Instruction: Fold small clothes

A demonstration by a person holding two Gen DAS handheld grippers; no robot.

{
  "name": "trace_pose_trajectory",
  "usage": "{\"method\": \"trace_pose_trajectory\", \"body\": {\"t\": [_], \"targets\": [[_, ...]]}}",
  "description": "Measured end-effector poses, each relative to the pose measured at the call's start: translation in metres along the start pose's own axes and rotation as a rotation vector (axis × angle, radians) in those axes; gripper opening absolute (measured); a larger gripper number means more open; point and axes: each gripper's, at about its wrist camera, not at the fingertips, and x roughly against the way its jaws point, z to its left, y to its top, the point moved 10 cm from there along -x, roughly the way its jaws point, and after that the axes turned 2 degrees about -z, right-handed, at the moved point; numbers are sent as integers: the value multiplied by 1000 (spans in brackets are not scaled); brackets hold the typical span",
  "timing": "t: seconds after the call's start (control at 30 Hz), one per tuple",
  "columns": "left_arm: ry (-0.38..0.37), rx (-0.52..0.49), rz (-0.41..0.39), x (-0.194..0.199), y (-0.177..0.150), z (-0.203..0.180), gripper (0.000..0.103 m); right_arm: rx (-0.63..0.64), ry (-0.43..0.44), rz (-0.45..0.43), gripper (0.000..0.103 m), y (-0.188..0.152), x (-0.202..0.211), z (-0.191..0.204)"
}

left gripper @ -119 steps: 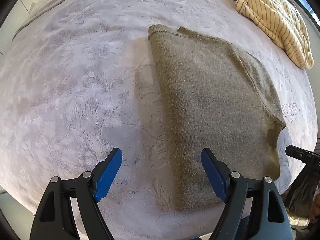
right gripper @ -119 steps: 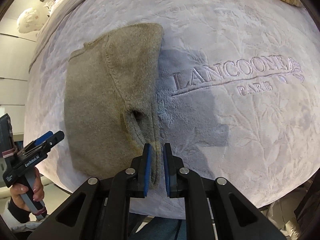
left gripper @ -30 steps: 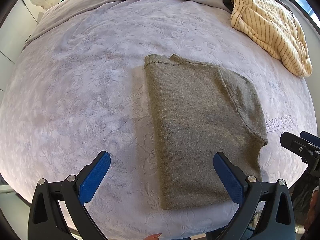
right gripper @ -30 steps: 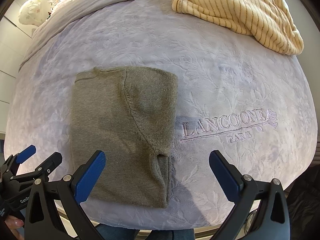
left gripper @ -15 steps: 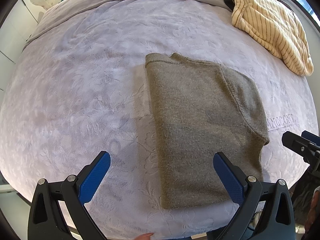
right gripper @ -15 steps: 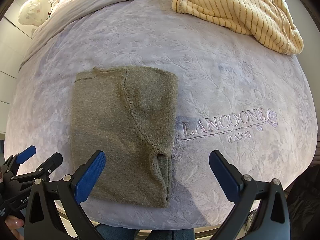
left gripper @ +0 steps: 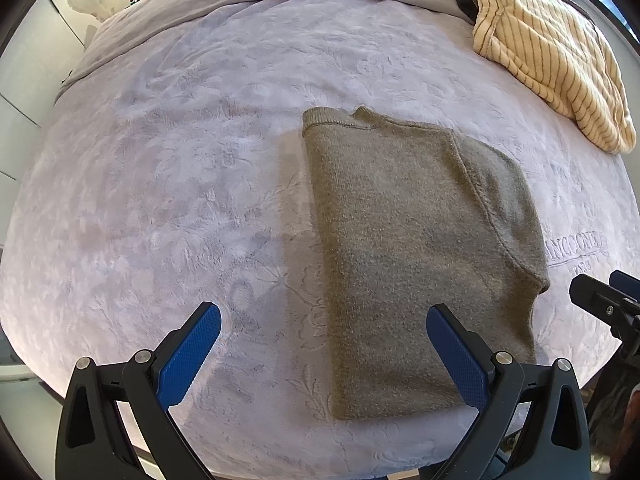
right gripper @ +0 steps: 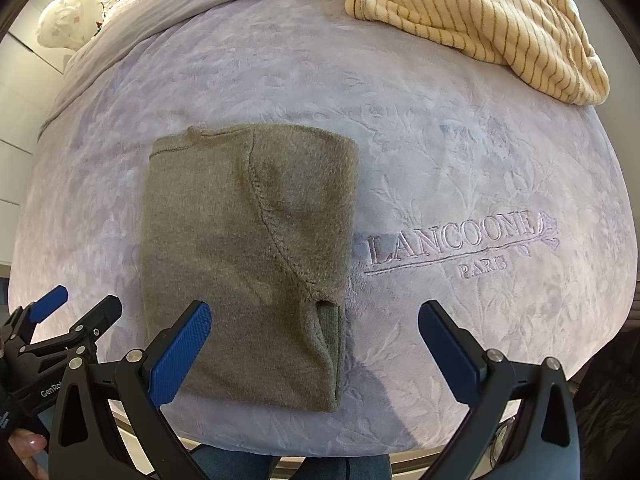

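Observation:
An olive-green knit sweater point(left gripper: 416, 248) lies folded into a long rectangle on the lavender blanket point(left gripper: 180, 184), collar at the far end. It also shows in the right wrist view point(right gripper: 240, 256), with a sleeve seam on top. My left gripper point(left gripper: 324, 348) is open and empty, held above the sweater's near left edge. My right gripper point(right gripper: 316, 344) is open and empty, above the sweater's near right edge. Each gripper shows at the edge of the other's view, the left gripper point(right gripper: 60, 320) and the right gripper point(left gripper: 608, 304).
A cream striped garment point(left gripper: 552, 56) lies crumpled at the far right of the bed, and it shows in the right wrist view point(right gripper: 480, 20). The blanket point(right gripper: 460, 184) bears an embroidered logo point(right gripper: 460, 244). The bed's front edge is just below the grippers.
Four seconds ago my right gripper was shut at the sweater's near right edge; it is now open and drawn back. In the last second both grippers have barely moved.

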Motion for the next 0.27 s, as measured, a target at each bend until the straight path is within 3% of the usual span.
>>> {"method": "trace_pose_trajectory", "body": {"t": [0.27], "targets": [[-18,-12,-11,2,1,0,103,-5,-5,7,103,-3,-3,1]]}}
